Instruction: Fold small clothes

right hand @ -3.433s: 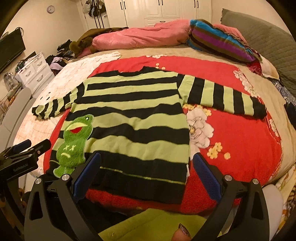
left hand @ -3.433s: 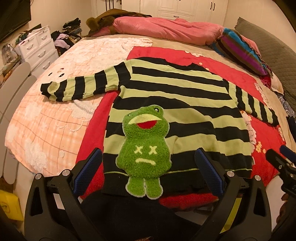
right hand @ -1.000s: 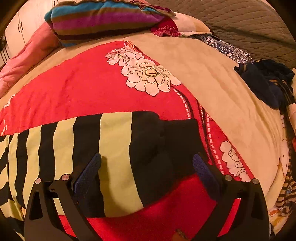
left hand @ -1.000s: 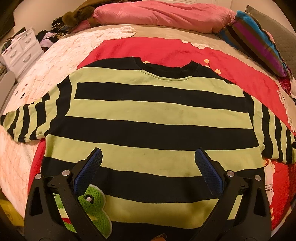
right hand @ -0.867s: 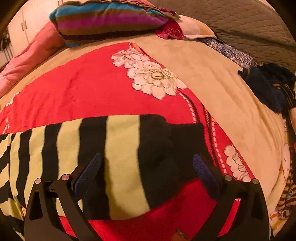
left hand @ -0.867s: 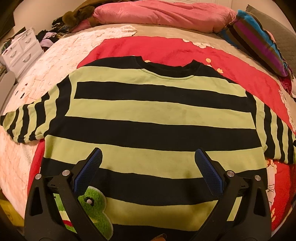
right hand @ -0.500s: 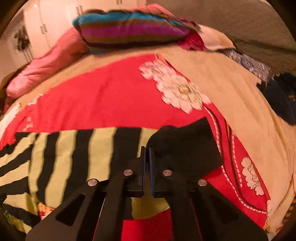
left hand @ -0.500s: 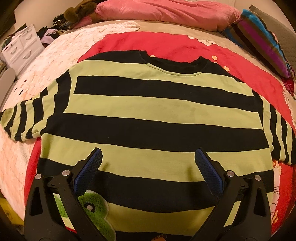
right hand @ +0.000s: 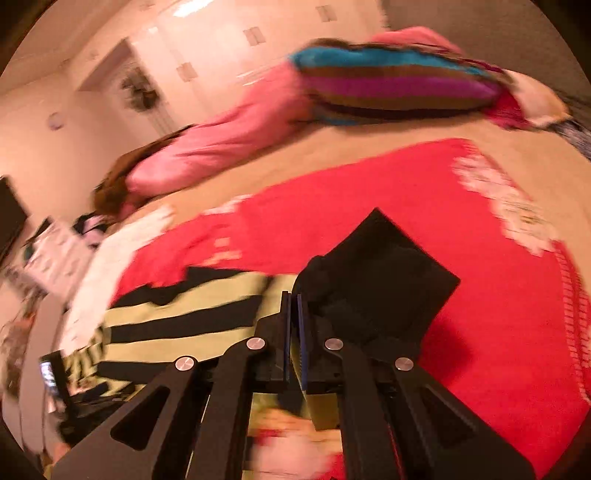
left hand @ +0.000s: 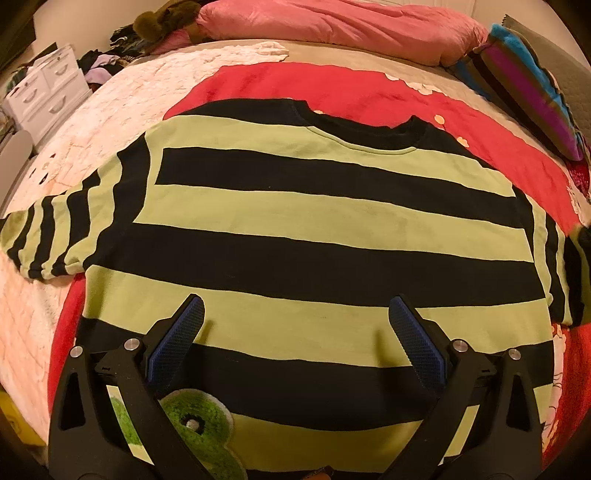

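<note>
- My left claw (left hand: pixel 293 332) hangs wide open over the lower half of the striped sweater (left hand: pixel 295 229), blue pads (left hand: pixel 177 332) apart and nothing between them.
- The sweater lies flat, front up, on the red blanket (left hand: pixel 332 85) on the bed (left hand: pixel 110 122), neckline pointing away from me, black and lime bands running across.
- Down by my left claw's near finger, the fuzzy green frog patch (left hand: pixel 199 435) peeks out at the hem.
- The sweater's left sleeve (left hand: pixel 48 240) lies spread out on the pale quilt beside the blanket.
- My right claw (right hand: pixel 293 325) is pinched fully together on the right sleeve (right hand: pixel 369 273), the black cuff bunched up and fanning out past the fingertips.
- That cuff is off the blanket, a shadow under it; striped sleeve fabric trails back from the claw toward the body of the sweater.
- The right view is smeared with blur, so I can't quite tell how much cloth sits between the pads.
- Beyond, a pink duvet (left hand: pixel 332 26) and a rainbow-striped pillow (right hand: pixel 391 88) sit at the head of the bed.
- White drawers (left hand: pixel 44 96) stand off the bed's far left.
</note>
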A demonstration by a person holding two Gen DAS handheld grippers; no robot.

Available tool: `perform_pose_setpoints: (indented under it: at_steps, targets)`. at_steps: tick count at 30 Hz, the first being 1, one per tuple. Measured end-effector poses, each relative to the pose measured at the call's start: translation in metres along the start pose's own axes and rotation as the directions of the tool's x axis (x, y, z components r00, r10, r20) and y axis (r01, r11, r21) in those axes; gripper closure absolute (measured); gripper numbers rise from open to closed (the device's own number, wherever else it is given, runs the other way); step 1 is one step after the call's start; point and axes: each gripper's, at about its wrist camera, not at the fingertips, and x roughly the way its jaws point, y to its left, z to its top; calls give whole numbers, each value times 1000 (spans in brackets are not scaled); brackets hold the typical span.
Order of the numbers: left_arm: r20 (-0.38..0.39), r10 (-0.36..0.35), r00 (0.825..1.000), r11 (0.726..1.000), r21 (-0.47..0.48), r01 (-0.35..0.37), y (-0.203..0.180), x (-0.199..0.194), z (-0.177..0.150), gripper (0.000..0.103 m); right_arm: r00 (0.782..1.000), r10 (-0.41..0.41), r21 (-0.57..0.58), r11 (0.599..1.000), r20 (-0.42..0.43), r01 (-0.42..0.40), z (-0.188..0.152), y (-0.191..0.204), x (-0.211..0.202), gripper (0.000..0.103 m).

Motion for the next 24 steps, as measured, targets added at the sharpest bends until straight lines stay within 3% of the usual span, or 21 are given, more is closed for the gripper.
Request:
perform_pose_setpoints:
  at_steps: [7, 14, 22, 23, 24]
  targets:
    - [-1, 2, 1000, 1000, -5, -2, 11, 4, -3, 9, 981, 169, -93, 980, -99, -178, -4, 99, 43, 100]
    - [-9, -48, 999, 998, -33, 48, 31, 12, -11, 9, 955, 208, -174, 954, -210, -246, -25, 169, 87, 100]
    - [22, -96, 995, 995, -38, 97, 37, 13, -11, 9, 940, 258, -190, 934, -224, -302, -28, 197, 95, 99]
    - [25, -109, 994, 993, -43, 110, 37, 12, -11, 9, 949, 236, -210, 937, -207, -279, -26, 193, 90, 95]
    - [28, -131, 991, 990, -49, 132, 38, 10, -10, 9, 957, 211, -223, 941, -198, -253, -25, 188, 88, 83]
